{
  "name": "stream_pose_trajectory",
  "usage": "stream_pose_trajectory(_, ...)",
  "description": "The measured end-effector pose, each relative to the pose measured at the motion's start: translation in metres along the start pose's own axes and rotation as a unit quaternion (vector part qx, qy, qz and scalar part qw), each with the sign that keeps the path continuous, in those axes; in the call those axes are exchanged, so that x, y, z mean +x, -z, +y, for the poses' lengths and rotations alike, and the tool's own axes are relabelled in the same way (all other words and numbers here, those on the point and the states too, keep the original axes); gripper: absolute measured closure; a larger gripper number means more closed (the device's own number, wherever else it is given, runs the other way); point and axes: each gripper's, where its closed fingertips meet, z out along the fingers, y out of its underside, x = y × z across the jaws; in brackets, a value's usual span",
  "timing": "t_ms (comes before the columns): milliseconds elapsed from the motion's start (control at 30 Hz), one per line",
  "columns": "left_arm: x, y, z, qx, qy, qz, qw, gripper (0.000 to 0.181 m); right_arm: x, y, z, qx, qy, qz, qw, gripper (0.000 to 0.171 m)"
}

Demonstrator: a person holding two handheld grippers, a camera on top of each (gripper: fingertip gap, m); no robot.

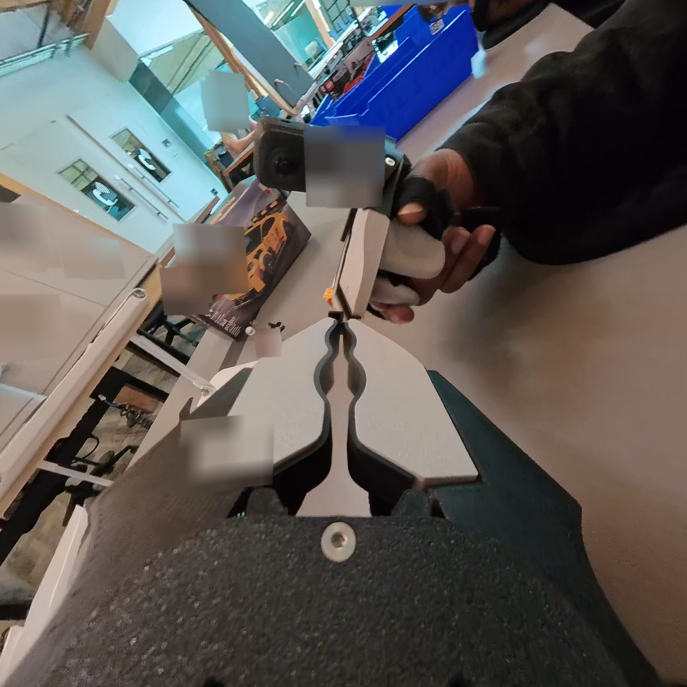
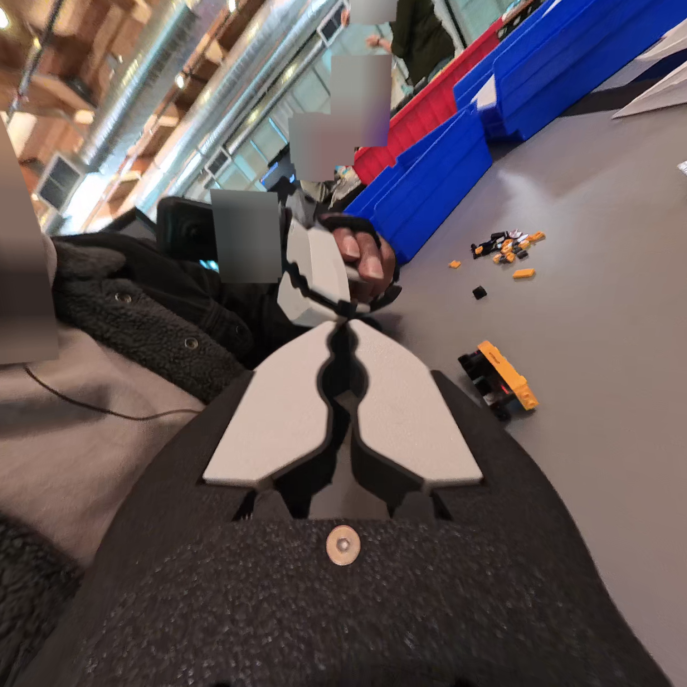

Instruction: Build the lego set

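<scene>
Both grippers are held above the grey table [image 2: 557, 334], tip to tip. A small black lego piece [image 2: 347, 307] sits where the tips meet. In the right wrist view my left gripper [image 2: 346, 313] is shut, with that piece pinched at its fingertips. My right gripper [image 2: 344, 325] is shut just below, its tips touching the piece; I cannot tell whether they grip it. In the left wrist view my left gripper [image 1: 340, 325] is shut and the black piece [image 1: 334, 315] is at its tips, against the right gripper [image 1: 345, 314]. A small orange piece [image 1: 327, 295] shows beside the right gripper's finger.
A partly built yellow and black model [image 2: 498, 379] lies on the table to the right. Farther off are a pile of loose pieces [image 2: 507, 247], an orange plate [image 2: 523, 274] and a black piece [image 2: 479, 292]. Blue bins [image 2: 427, 193] line the back. The set's box [image 1: 267, 260] stands at the left. Less than 4 cm separates the two grippers' tips.
</scene>
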Motion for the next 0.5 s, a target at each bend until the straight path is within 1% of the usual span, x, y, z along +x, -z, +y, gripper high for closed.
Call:
stream_pose_trajectory(33,0.001,0.001,0.000,0.005,0.000,0.006,1.000,0.180,-0.001,0.001,0.004,-0.013,0.008,0.000,1.000,0.171)
stream_pose_trajectory(67,0.002,0.002,0.000,0.007,0.006,0.019,1.000,0.180,0.000,0.002,0.006,-0.021,0.014,0.002,1.000,0.169)
stream_pose_trajectory(133,0.004,0.004,0.000,0.013,0.018,0.036,0.999,0.180,-0.002,0.002,0.006,-0.025,0.022,0.002,0.999,0.157)
stream_pose_trajectory(300,0.023,0.004,0.001,0.020,0.013,0.092,0.995,0.181,-0.002,0.000,0.009,-0.033,0.008,-0.001,0.999,0.150)
stream_pose_trajectory(400,0.033,0.004,0.000,0.026,-0.002,0.115,0.993,0.180,-0.004,-0.004,0.016,-0.056,0.006,-0.005,0.998,0.153)
stream_pose_trajectory(467,0.035,0.004,0.003,0.021,-0.006,0.121,0.992,0.180,-0.006,-0.005,0.020,-0.067,0.007,-0.010,0.998,0.161)
stream_pose_trajectory(500,0.034,0.005,0.003,0.024,-0.001,0.121,0.992,0.180,-0.006,-0.005,0.020,-0.066,0.010,-0.006,0.998,0.162)
